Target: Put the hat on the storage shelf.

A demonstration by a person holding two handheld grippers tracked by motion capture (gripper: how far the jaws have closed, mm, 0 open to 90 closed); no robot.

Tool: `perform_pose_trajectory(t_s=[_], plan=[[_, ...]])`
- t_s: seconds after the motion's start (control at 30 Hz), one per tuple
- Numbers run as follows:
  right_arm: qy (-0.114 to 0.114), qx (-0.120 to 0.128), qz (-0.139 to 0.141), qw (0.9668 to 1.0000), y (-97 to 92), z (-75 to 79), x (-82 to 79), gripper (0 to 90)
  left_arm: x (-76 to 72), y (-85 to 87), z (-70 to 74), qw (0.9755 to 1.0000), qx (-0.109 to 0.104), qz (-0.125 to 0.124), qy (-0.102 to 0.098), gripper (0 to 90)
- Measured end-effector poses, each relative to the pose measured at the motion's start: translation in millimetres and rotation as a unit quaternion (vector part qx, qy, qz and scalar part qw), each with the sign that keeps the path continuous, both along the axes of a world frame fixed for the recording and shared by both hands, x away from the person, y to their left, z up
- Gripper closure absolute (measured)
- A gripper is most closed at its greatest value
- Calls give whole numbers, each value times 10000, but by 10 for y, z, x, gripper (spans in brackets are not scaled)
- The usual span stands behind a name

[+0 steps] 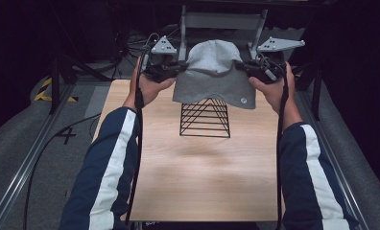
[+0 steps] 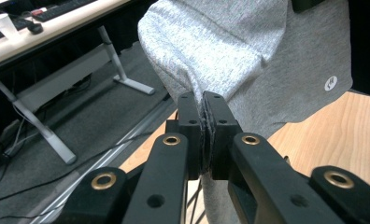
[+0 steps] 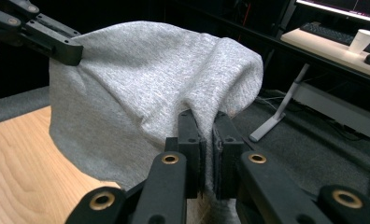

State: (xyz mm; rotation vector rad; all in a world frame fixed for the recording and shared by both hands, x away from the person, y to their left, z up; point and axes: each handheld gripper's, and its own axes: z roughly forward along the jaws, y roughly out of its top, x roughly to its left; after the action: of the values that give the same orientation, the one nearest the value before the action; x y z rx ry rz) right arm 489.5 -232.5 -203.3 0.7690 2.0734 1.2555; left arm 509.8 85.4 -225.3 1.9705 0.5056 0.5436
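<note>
High view shows me holding a soft grey knitted beanie hat (image 1: 212, 72) stretched in the air above a black wire pyramid-shaped stand (image 1: 205, 118) on the pale wooden bench (image 1: 202, 163), my left hand-held gripper (image 1: 181, 68) and right hand-held gripper (image 1: 241, 64) each pinching an opposite edge of its fabric. To do this well, I judge I should keep the opening wide, centre it over the stand's peak and lower evenly. A small round white logo patch (image 2: 330, 83) sits near the hem; I cannot read it.
</note>
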Motion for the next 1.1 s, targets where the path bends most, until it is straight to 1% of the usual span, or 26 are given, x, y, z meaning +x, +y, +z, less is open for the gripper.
perform_pose_trajectory(t_s=[0.03, 0.1, 0.13, 0.2, 0.27, 0.3, 0.33, 0.37, 0.5, 0.53, 0.57, 0.63, 0.73, 0.8, 0.83, 0.93, 1.07, 1.1], plan=[[6, -8, 14, 10000, -2, -13, -11, 843, -11, 3, -8, 10000, 24, 6, 5, 869], [4, -16, 43, 10000, -3, -28, -20, 843, -21, 7, -15, 10000, -14, -10, 26, 869], [37, -19, 71, 10000, -4, -53, -47, 843, -33, 17, -16, 10000, -21, -42, 6, 868], [32, -47, 97, 9999, -8, -57, -59, 843, -58, 27, -13, 10000, -11, -64, -12, 868], [10, -34, 183, 9998, -26, -63, -117, 843, -132, 51, -17, 9998, -75, -164, -34, 869], [7, -17, 223, 9998, -38, -69, -142, 843, -154, 56, -23, 9998, -53, -179, -41, 868], [-15, -49, 244, 9997, -48, -76, -157, 843, -168, 62, -30, 9997, -66, -203, -78, 868], [-5, -55, 254, 9997, -53, -85, -176, 843, -181, 67, -37, 9997, -73, -219, -50, 868], [2, -93, 304, 9995, -58, -125, -213, 842, -213, 72, -87, 9998, -28, -208, -46, 868], [0, -121, 299, 9995, -54, -139, -221, 843, -217, 69, -110, 9998, -29, -207, -42, 868], [11, -128, 304, 9995, -50, -154, -227, 842, -217, 67, -132, 9998, 27, -194, -44, 868], [19, -153, 305, 9994, -41, -189, -227, 842, -210, 59, -181, 9998, 68, -197, -4, 868], [66, -208, 299, 9993, -18, -260, -209, 842, -193, 41, -287, 9998, 99, -173, 39, 867], [108, -259, 297, 9992, -7, -321, -185, 842, -178, 29, -347, 9997, 194, -161, 79, 867], [134, -273, 288, 9991, -3, -347, -176, 841, -162, 21, -404, 9996, 220, -155, 111, 867], [247, -297, 283, 9989, 7, -466, -128, 841, -138, 9, -512, 9994, 230, -150, 187, 867], [373, -345, 299, 9983, 28, -629, -95, 841, -118, -7, -706, 9989, 238, -161, 369, 866], [402, -365, 300, 9981, 29, -667, -89, 841, -118, -7, -706, 9989, 238, -161, 369, 866]])
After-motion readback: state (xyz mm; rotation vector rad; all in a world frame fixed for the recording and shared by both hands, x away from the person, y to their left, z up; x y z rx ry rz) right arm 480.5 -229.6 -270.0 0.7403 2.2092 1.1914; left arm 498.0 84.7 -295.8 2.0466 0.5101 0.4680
